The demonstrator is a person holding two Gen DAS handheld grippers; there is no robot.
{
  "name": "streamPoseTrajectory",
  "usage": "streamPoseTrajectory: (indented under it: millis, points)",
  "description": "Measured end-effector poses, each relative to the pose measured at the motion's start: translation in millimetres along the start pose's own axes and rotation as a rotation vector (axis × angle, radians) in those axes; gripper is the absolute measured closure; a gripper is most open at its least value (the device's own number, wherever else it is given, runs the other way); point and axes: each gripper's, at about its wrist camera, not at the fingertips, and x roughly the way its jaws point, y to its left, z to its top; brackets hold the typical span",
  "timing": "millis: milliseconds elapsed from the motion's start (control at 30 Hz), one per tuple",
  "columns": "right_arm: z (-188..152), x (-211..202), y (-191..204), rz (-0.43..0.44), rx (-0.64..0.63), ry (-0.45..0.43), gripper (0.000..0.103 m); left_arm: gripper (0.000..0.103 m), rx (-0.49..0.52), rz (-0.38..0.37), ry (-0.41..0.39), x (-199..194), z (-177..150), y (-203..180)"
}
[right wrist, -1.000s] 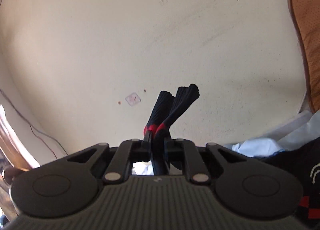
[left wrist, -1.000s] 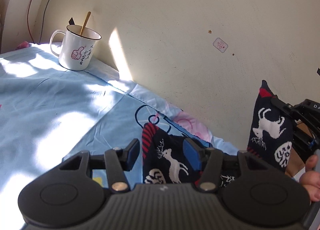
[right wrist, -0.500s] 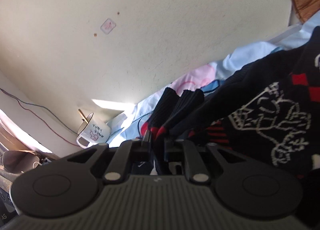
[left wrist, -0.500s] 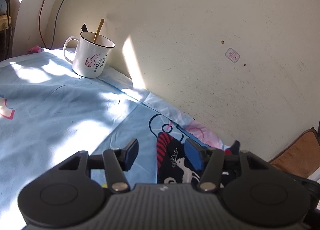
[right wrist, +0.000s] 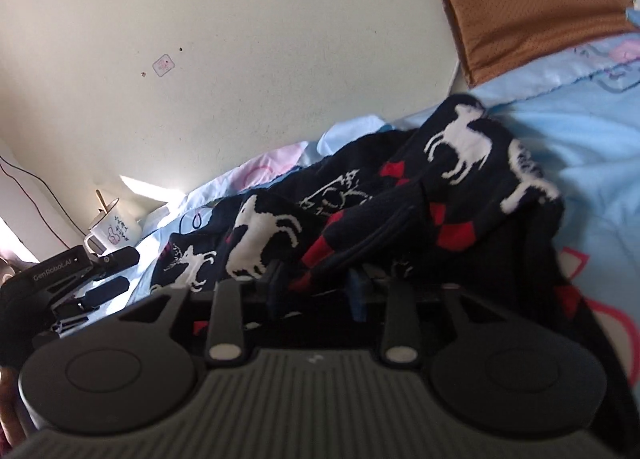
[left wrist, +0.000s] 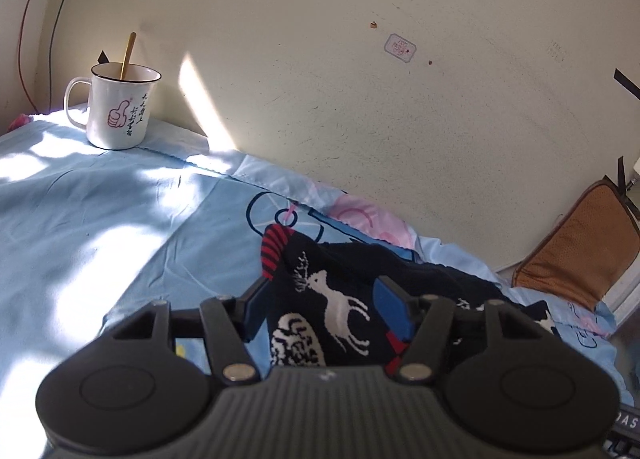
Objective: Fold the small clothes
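A small black knit garment with white deer and red trim lies crumpled on the light blue bedsheet by the wall. My left gripper is open, its blue-padded jaws on either side of the garment's left end with the red cuff. In the right wrist view the garment is bunched in a heap. My right gripper is open, with a fold of the cloth lying loose between its jaws. The left gripper also shows at the far left of that view.
A white mug with a thumbs-up print and a stick in it stands on the sheet by the wall at the far left. A brown cushion leans against the wall at the right. The cream wall runs close behind the garment.
The right gripper came down from mid-air to the bed, opened and released the black cuff it held. The garment now lies bunched on the sheet. The left gripper stayed open.
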Motion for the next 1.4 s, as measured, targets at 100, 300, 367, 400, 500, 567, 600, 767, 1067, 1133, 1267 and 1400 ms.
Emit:
streamPoseTrajectory:
  millis: [100,300,367,400,500,567,600,767,1067,1133,1267,1400]
  points:
    - [4,-18,-5,-0.099,-0.049,-0.119,0.054,0.046,-0.003,-0.017,0.0,1,0,-1]
    - [11,-9,35,0.04,-0.244,-0.121,0.046,0.046,-0.025,-0.033,0.018,4,-1,1]
    - [12,10,50,0.111,-0.263,-0.05,0.041,0.046,-0.028,-0.031,0.012,3,0,2]
    - [11,22,57,0.138,-0.274,-0.005,0.037,0.046,-0.03,-0.032,0.01,2,0,3]
    - [-1,63,74,0.156,-0.302,0.151,0.03,0.046,-0.037,-0.027,0.012,3,2,5]
    - [-9,84,77,0.121,-0.341,0.168,0.037,0.046,-0.05,-0.029,0.021,4,3,7]
    - [-9,89,80,0.082,-0.378,0.133,0.068,0.046,-0.057,-0.032,0.024,4,3,9]
    - [15,95,91,0.193,-0.282,0.108,0.088,0.046,-0.078,-0.035,0.025,4,4,10]
    - [1,90,86,0.35,-0.321,0.239,0.064,0.045,-0.087,-0.048,0.04,7,4,13]
    - [13,67,67,0.319,-0.262,0.156,0.057,0.045,-0.078,-0.07,0.036,6,3,10]
    - [39,23,13,0.22,-0.146,0.001,0.057,0.045,-0.042,-0.131,0.013,3,-1,-1]
    - [47,17,-34,0.115,-0.044,-0.003,0.057,0.045,0.039,-0.231,0.028,3,-9,-22]
